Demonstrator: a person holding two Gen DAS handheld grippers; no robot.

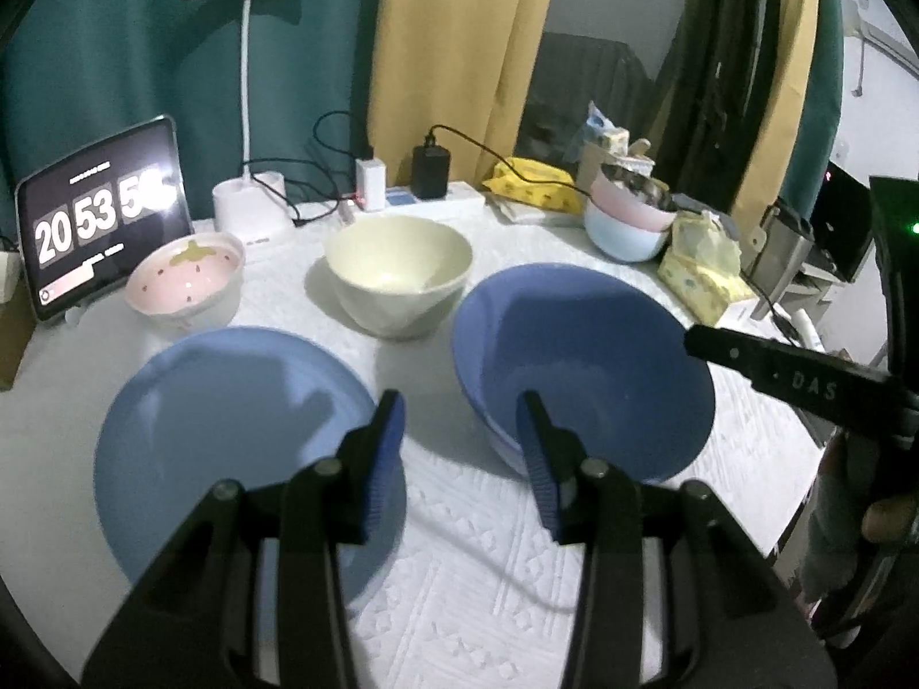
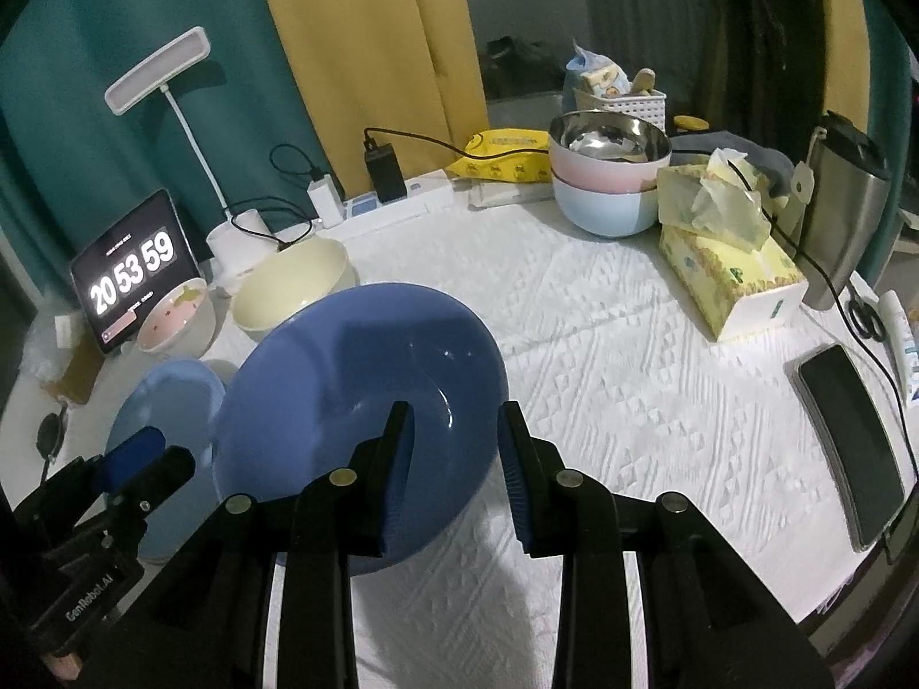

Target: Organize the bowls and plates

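A dark blue bowl (image 1: 574,356) sits tilted on the white cloth. My right gripper (image 2: 456,416) is shut on its right rim: one pad is inside the bowl (image 2: 344,390), the other outside. In the left wrist view one finger (image 1: 746,364) of it lies across that rim. My left gripper (image 1: 462,419) hangs open just before the bowl, with only cloth between its fingers. A light blue plate (image 1: 218,413) lies flat to the bowl's left. Behind them stand a cream bowl (image 1: 396,275) and a pink strawberry bowl (image 1: 184,275).
At the back right is a stack of pink and pale blue bowls (image 2: 609,172). A yellow tissue box (image 2: 729,270), a steel tumbler (image 2: 844,212) and a phone (image 2: 850,448) line the right side. A clock tablet (image 1: 97,218), a lamp base (image 1: 247,206) and a power strip (image 1: 436,201) stand along the back.
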